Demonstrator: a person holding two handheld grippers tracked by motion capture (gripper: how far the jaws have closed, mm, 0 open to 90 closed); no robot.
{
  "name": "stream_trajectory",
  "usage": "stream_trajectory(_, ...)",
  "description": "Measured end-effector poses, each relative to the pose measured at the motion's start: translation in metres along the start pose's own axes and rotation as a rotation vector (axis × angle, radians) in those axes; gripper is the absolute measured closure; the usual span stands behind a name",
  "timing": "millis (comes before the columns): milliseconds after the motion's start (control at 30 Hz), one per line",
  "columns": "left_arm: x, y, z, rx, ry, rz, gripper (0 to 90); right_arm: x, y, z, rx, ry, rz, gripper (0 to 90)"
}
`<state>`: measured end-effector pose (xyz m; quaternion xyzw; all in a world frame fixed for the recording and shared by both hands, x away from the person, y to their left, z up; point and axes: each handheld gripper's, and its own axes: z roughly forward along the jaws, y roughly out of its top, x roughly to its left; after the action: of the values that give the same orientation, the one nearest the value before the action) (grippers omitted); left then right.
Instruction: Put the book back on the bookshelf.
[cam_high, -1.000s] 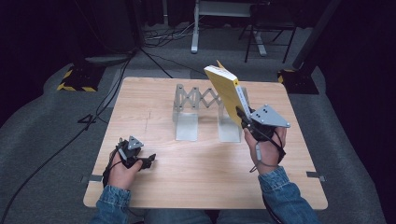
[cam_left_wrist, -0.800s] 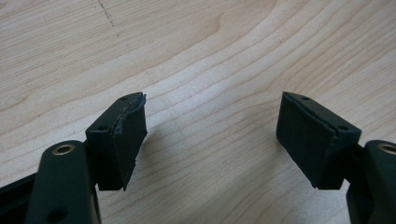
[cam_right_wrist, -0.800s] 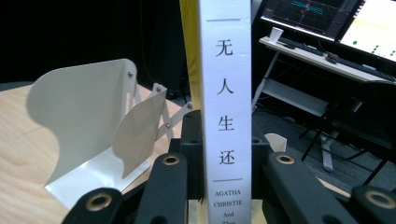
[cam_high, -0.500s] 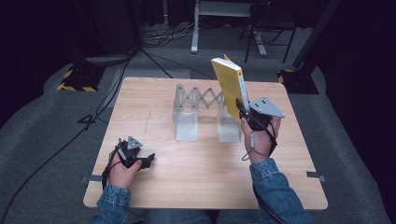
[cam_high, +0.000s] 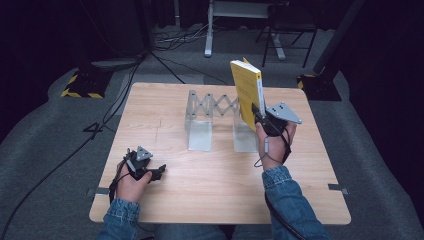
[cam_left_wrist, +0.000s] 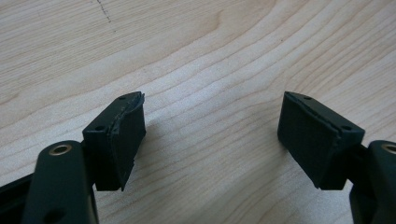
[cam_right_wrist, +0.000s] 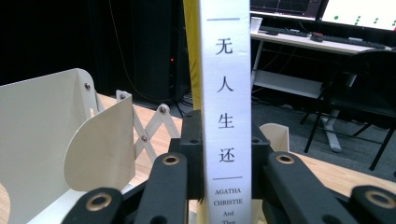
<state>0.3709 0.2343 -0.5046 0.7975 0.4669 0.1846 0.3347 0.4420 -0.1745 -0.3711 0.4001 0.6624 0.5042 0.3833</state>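
One book (cam_high: 246, 92), one rack (cam_high: 215, 120) with two end plates, and two claws are on or over the bench (cam_high: 165, 200). The right claw (cam_high: 261, 116) is clenched on the book's lower spine, holding it above the rack's right plate. The book stands nearly upright, long axis vertical, white spine toward the person. The left claw (cam_high: 159, 172) rests released on the bench.
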Motion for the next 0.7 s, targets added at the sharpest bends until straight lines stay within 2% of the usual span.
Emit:
stream_trajectory(167,-0.001,0.0,0.0,0.001,-0.005,0.008,23.5,-0.004,-0.008,0.006,-0.009,0.007,0.055,75.9)
stream_trajectory(467,-0.002,0.001,0.001,0.002,-0.009,0.009,23.2,0.001,-0.019,0.009,-0.011,0.006,0.063,74.2)
stream_trajectory(600,-0.003,0.001,0.001,0.001,-0.013,0.01,23.0,0.002,-0.026,0.011,0.006,0.011,0.077,73.1)
stream_trajectory(633,-0.003,0.001,0.002,0.0,-0.013,0.003,22.9,0.001,-0.029,0.012,0.039,0.011,0.092,73.2)
stream_trajectory(667,-0.003,0.001,0.002,0.0,-0.013,0.003,22.9,0.001,-0.029,0.012,0.039,0.011,0.092,73.2)
stream_trajectory(700,-0.003,0.001,0.002,0.001,-0.014,0.005,22.9,0.001,-0.036,0.014,0.067,0.018,0.116,73.8)
